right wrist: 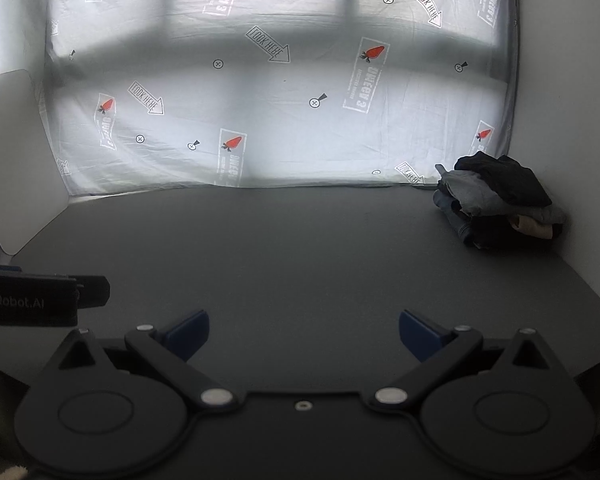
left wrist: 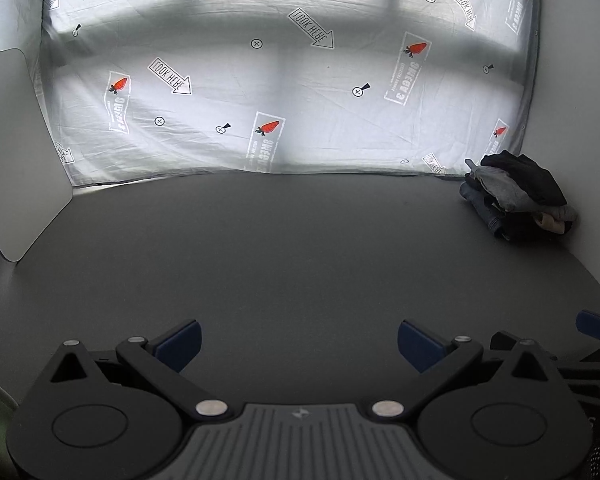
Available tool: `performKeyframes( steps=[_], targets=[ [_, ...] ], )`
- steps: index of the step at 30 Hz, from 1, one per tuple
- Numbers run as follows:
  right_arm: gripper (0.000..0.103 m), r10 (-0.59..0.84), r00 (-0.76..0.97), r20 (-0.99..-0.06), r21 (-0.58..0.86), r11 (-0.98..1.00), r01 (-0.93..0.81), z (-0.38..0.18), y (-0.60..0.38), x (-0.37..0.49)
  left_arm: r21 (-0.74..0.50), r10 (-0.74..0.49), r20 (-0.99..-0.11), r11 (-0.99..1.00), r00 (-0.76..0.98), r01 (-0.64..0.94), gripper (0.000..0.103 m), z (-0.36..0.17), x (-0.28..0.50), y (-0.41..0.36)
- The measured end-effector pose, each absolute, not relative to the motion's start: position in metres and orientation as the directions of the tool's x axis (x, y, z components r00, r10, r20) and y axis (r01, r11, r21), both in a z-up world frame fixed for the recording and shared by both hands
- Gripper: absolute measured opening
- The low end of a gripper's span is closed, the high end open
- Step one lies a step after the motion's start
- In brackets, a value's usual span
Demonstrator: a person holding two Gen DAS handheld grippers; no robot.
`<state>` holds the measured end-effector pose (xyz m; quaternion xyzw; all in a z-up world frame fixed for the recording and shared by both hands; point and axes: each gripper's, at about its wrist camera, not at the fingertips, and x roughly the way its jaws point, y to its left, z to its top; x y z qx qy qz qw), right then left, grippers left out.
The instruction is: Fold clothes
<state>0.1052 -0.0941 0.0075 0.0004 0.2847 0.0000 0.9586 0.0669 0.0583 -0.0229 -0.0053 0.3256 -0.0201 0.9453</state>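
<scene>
Here, in the left wrist view, the left tongs (left wrist: 299, 344) hover low over the flat dark grey tabletop (left wrist: 280, 248) with their blue-padded fingers (left wrist: 182, 344) spread wide and nothing between them. The pile of crumpled clothes in black, grey, dark blue and beige (left wrist: 518, 196) sits in the far right corner of the tabletop, against the white side wall (left wrist: 580, 120) and just in front of the hanging pale sheet printed with red carrots and "LOOK HERE" arrows (left wrist: 280, 92) (the print reads mirrored in places). A light grey rounded panel (left wrist: 16, 152) leans at the far left edge. At the right border, a blue pad and black frame of the right tongs (left wrist: 596, 326) show, close beside the left ones.

From the right wrist view, the right tongs (right wrist: 304, 338) are likewise released, fingers well apart and empty above the bare tabletop (right wrist: 292, 248). The clothes pile (right wrist: 500, 204) lies far ahead to the right, well apart from the tongs, a black garment on top. The printed sheet (right wrist: 280, 100) fills the background, and the grey panel (right wrist: 16, 156) stands at left. The black body of the left tongs (right wrist: 40, 300) juts in from the left edge.
</scene>
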Motion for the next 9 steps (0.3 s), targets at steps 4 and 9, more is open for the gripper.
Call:
performKeyframes(
  steps=[4, 9],
  targets=[
    [0.102, -0.012, 0.835, -0.551, 0.003, 1.0, 0.016, 0.0053, -0.0922, 0.1043, -0.025, -0.043, -0.622, 0.999, 0.782, 0.035, 0.103, -0.0243, 0.0668, 0.0642],
    [0.102, -0.018, 0.834, -0.552, 0.009, 1.0, 0.027, 0.005, -0.0922, 0.1039, -0.03, -0.046, -0.618, 0.999, 0.785, 0.035, 0.103, -0.0239, 0.0646, 0.0663]
  ],
)
